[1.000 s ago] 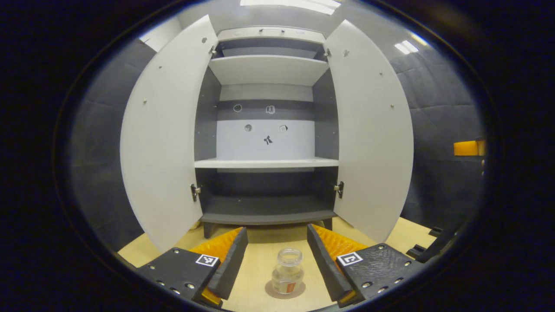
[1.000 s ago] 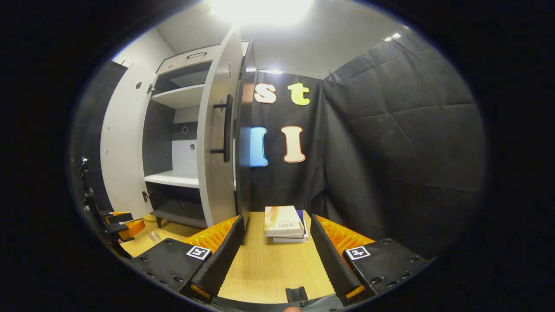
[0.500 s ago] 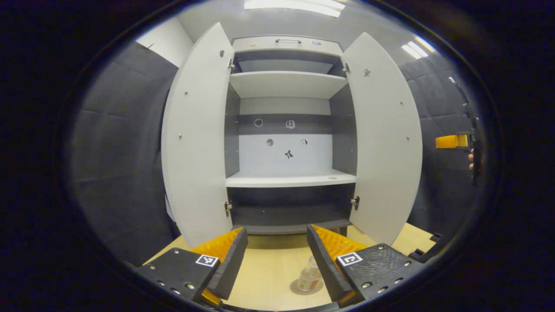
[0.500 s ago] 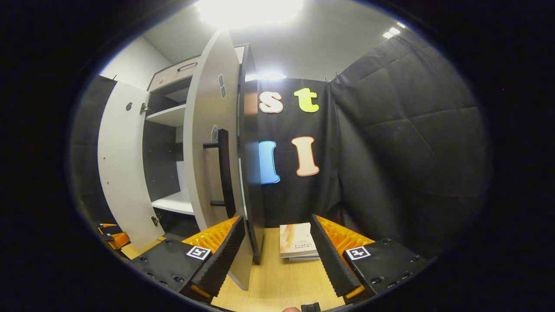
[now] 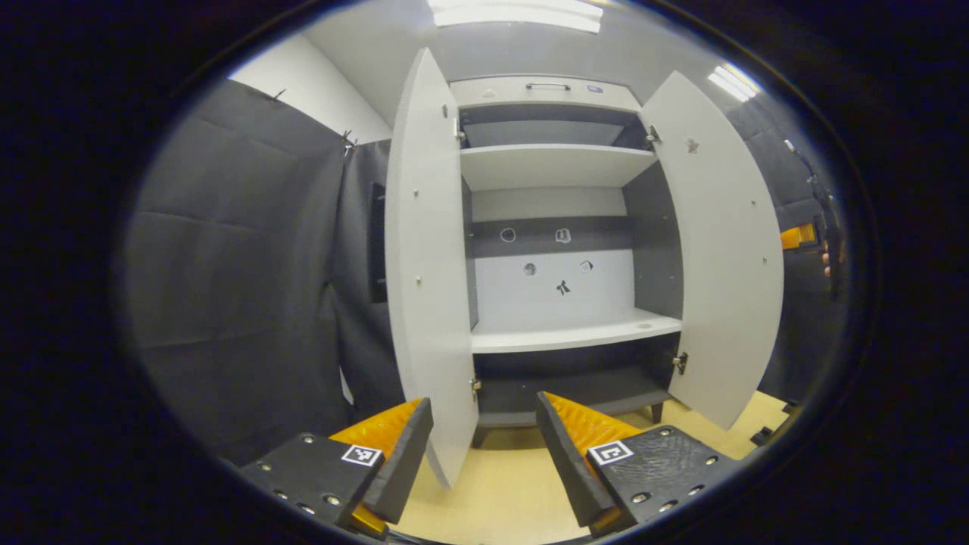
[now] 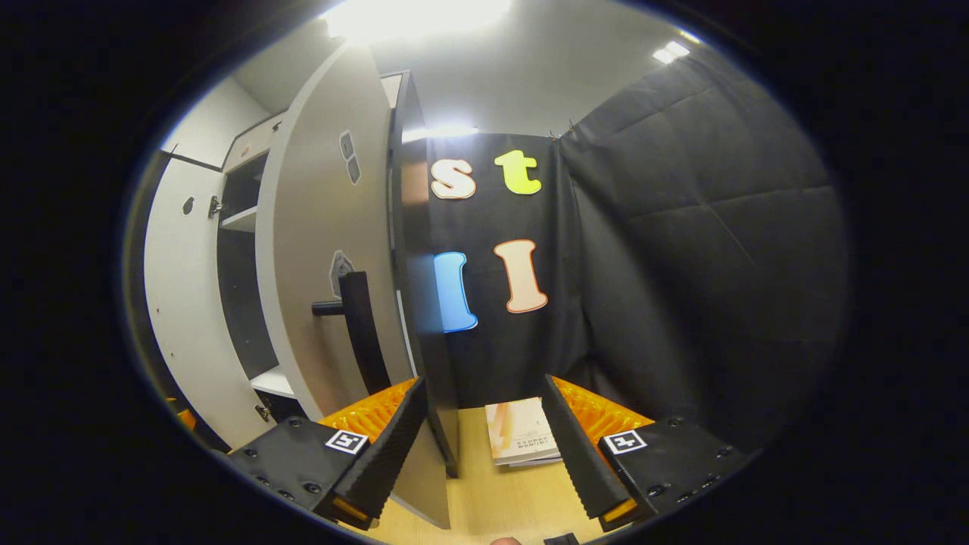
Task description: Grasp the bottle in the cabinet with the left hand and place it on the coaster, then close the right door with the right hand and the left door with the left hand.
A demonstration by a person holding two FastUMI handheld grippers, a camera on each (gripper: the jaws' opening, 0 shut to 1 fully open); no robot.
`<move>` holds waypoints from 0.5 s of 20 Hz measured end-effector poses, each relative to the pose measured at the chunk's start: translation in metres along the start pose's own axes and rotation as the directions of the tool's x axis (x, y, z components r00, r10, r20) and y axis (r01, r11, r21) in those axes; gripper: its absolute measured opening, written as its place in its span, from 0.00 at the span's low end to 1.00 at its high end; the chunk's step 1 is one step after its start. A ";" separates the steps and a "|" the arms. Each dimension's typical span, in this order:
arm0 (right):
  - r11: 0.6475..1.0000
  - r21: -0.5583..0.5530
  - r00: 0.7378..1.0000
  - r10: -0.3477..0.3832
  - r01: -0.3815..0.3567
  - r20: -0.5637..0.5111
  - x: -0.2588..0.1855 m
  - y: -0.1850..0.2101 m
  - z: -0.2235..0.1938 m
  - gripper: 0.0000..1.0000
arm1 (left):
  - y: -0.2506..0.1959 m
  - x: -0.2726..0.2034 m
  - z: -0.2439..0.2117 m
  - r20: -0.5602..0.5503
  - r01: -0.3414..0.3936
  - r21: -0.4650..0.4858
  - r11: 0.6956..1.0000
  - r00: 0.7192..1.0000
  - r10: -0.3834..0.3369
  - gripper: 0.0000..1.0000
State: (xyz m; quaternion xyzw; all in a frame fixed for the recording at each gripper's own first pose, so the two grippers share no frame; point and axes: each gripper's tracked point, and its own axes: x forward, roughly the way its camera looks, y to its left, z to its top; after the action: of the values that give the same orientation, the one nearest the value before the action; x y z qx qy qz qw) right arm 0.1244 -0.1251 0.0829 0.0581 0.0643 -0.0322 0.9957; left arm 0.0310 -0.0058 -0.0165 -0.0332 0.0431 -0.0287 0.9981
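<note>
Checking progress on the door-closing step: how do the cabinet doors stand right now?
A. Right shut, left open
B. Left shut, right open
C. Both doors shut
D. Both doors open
D: in the left gripper view the left door and the right door both swing out from the cabinet, leaving its shelves exposed.

Black cloth walls (image 6: 696,227), ceiling lights (image 5: 515,11)

The cabinet (image 5: 556,227) stands with both pale doors swung open: left door (image 5: 428,257) edge-on, right door (image 5: 727,250) angled outward.
</note>
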 end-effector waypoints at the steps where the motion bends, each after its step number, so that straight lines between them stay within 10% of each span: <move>1: 1.000 -0.006 1.000 -0.001 0.001 -0.004 0.002 0.002 -0.001 0.97 | 0.012 -0.001 0.000 0.001 -0.017 0.001 1.000 1.000 0.017 0.84; 10: 0.994 -0.090 0.998 -0.059 0.060 0.013 -0.003 0.011 0.004 0.95 | 0.097 0.007 -0.002 0.001 -0.105 -0.003 0.995 0.995 0.105 0.83</move>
State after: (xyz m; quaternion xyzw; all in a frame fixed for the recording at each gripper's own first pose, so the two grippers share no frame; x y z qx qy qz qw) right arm 0.1225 -0.1144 0.0888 0.0109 0.0625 -0.0590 0.9962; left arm 0.0433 0.0901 -0.0261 -0.0326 0.0445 0.0237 0.9982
